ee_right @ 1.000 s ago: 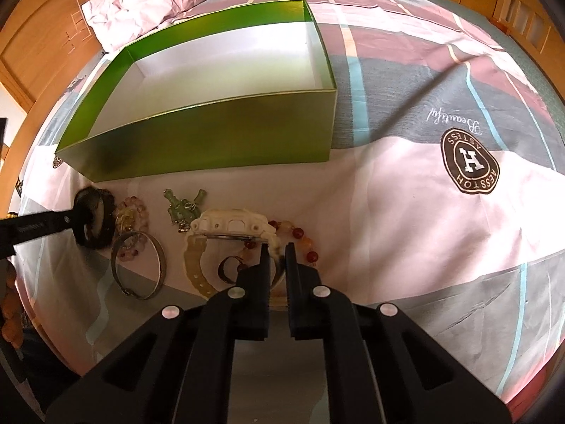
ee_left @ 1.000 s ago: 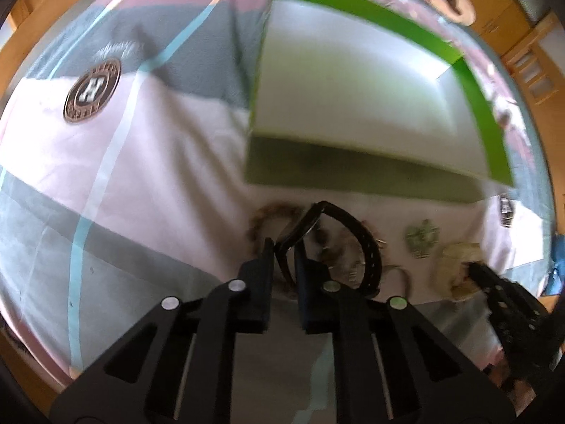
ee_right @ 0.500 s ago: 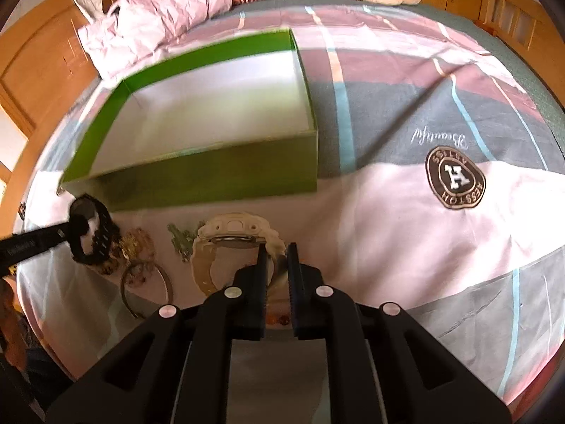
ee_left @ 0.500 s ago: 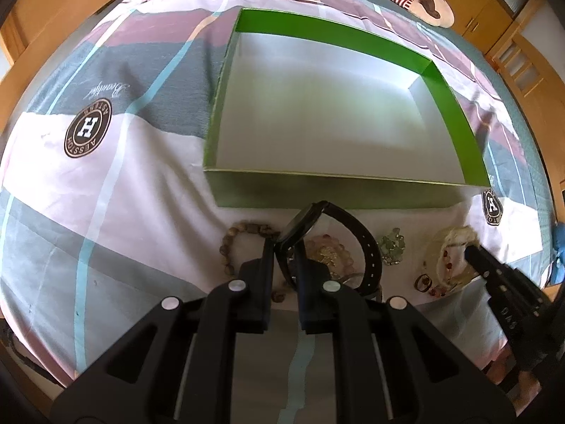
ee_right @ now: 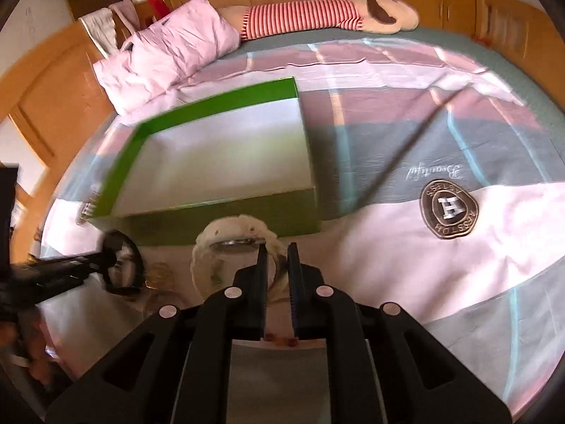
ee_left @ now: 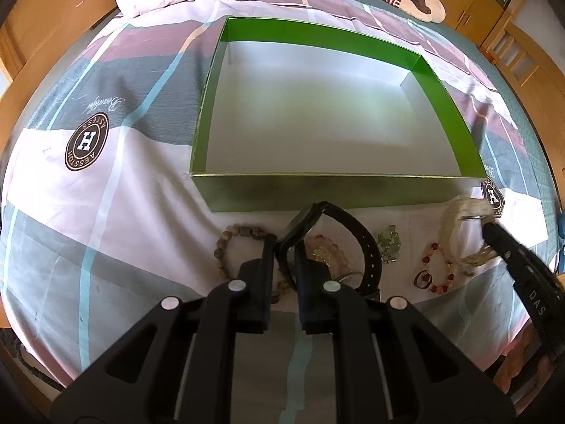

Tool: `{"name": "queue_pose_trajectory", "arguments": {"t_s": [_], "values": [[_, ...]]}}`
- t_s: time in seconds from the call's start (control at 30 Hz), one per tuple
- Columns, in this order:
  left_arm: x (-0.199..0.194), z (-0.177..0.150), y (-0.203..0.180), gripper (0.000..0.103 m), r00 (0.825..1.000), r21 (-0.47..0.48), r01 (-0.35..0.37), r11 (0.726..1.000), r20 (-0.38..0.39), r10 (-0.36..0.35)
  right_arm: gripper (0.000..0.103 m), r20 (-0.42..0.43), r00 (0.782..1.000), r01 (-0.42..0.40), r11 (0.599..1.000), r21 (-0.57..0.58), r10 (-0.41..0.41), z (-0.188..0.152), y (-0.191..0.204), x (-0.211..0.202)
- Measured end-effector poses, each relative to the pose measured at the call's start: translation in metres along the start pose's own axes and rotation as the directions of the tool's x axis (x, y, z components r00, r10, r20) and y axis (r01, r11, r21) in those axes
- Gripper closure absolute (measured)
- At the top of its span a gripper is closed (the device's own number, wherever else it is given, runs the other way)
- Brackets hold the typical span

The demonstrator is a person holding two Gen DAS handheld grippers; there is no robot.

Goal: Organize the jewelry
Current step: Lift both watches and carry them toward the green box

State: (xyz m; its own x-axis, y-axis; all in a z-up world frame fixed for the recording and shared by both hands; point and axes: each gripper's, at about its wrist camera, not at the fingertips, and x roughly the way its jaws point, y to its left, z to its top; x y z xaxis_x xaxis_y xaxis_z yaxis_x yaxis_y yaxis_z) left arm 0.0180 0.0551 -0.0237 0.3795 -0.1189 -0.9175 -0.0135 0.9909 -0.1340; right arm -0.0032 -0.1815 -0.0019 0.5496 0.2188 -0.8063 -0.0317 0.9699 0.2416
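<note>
My left gripper point(ee_left: 286, 243) is shut on the case end of a black watch point(ee_left: 356, 233), which hangs lifted in front of the open green box point(ee_left: 317, 190). My right gripper point(ee_right: 277, 247) is shut on the strap of a cream watch point(ee_right: 229, 229), held up just before the box's near wall point(ee_right: 219, 222). In the left wrist view the right gripper point(ee_left: 489, 228) shows at the right edge with the cream watch point(ee_left: 455, 219). The right wrist view shows the left gripper point(ee_right: 111, 258) with the black watch point(ee_right: 132, 265). The box holds nothing.
On the bedspread before the box lie a brown bead bracelet point(ee_left: 229, 243), a pink bead bracelet point(ee_left: 328, 247), a green pendant point(ee_left: 388, 247), a red bead bracelet point(ee_left: 438, 268) and a small ring point(ee_left: 423, 279). A pink pillow point(ee_right: 169, 53) and striped plush toy point(ee_right: 317, 14) lie behind the box.
Both grippers have risen a little with their watches. The cream watch has come up off the bedspread and away from the red beads. The box now shows from higher up.
</note>
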Motion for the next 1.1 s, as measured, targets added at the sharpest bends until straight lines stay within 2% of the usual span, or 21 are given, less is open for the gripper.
{"name": "queue_pose_trajectory", "arguments": {"t_s": [0.03, 0.13, 0.23, 0.4, 0.47, 0.57, 0.63, 0.67, 0.77, 0.87, 0.97, 1.07, 1.1], "values": [[0.0, 0.0, 0.0, 0.091, 1.0, 0.001, 0.0, 1.0, 0.0, 0.0, 0.092, -0.02, 1.0, -0.017, 1.0, 0.01, 0.017, -0.001, -0.001, 0.004], [-0.001, 0.0, -0.001, 0.091, 1.0, 0.001, 0.0, 1.0, 0.005, 0.0, 0.094, -0.011, 0.999, 0.042, 0.999, -0.023, -0.042, -0.002, 0.003, 0.006], [-0.002, 0.001, -0.005, 0.091, 1.0, 0.005, 0.0, 1.0, 0.012, 0.0, 0.094, 0.003, 1.0, 0.031, 0.999, -0.026, -0.031, 0.001, 0.005, 0.003], [-0.001, 0.001, -0.01, 0.091, 1.0, 0.017, -0.005, 1.0, 0.011, 0.005, 0.094, 0.0, 0.998, 0.066, 0.996, -0.062, -0.067, -0.001, 0.011, 0.003], [0.0, 0.001, -0.009, 0.087, 1.0, 0.016, -0.009, 1.0, 0.009, 0.009, 0.093, -0.008, 0.996, 0.089, 0.995, -0.053, -0.09, 0.0, 0.007, 0.004], [0.0, 0.001, -0.005, 0.083, 1.0, 0.007, -0.018, 1.0, 0.009, 0.018, 0.08, -0.016, 0.995, 0.103, 0.995, 0.019, -0.103, 0.006, -0.013, 0.002], [0.0, 0.001, -0.004, 0.083, 1.0, 0.008, -0.015, 1.0, 0.008, 0.015, 0.065, -0.028, 0.991, 0.136, 0.984, 0.115, -0.134, 0.014, -0.042, -0.001], [0.0, 0.001, -0.004, 0.083, 1.0, 0.009, -0.016, 1.0, 0.008, 0.016, 0.063, -0.044, 0.988, 0.151, 0.978, 0.143, -0.146, 0.015, -0.052, 0.0], [0.003, 0.001, -0.005, 0.082, 1.0, 0.01, -0.025, 1.0, 0.0, 0.025, 0.063, -0.11, 0.986, 0.142, 0.975, 0.172, -0.124, 0.011, -0.064, 0.01], [0.005, 0.003, 0.0, 0.079, 0.999, -0.013, -0.045, 0.999, -0.008, 0.044, 0.063, -0.173, 0.983, 0.079, 0.99, 0.116, -0.058, 0.002, -0.048, 0.026], [0.009, 0.004, 0.007, 0.075, 0.998, -0.038, -0.059, 0.998, -0.02, 0.058, 0.063, -0.208, 0.973, 0.11, 0.994, 0.027, -0.102, -0.006, -0.028, 0.039], [0.017, 0.004, 0.01, 0.07, 0.998, -0.05, -0.047, 0.998, -0.051, 0.044, 0.065, -0.224, 0.967, 0.129, 0.992, 0.007, -0.124, -0.009, -0.023, 0.05], [0.021, 0.004, 0.011, 0.069, 0.997, -0.054, -0.043, 0.998, -0.061, 0.04, 0.074, -0.231, 0.965, 0.125, 0.992, 0.004, -0.121, -0.009, -0.022, 0.055]]}}
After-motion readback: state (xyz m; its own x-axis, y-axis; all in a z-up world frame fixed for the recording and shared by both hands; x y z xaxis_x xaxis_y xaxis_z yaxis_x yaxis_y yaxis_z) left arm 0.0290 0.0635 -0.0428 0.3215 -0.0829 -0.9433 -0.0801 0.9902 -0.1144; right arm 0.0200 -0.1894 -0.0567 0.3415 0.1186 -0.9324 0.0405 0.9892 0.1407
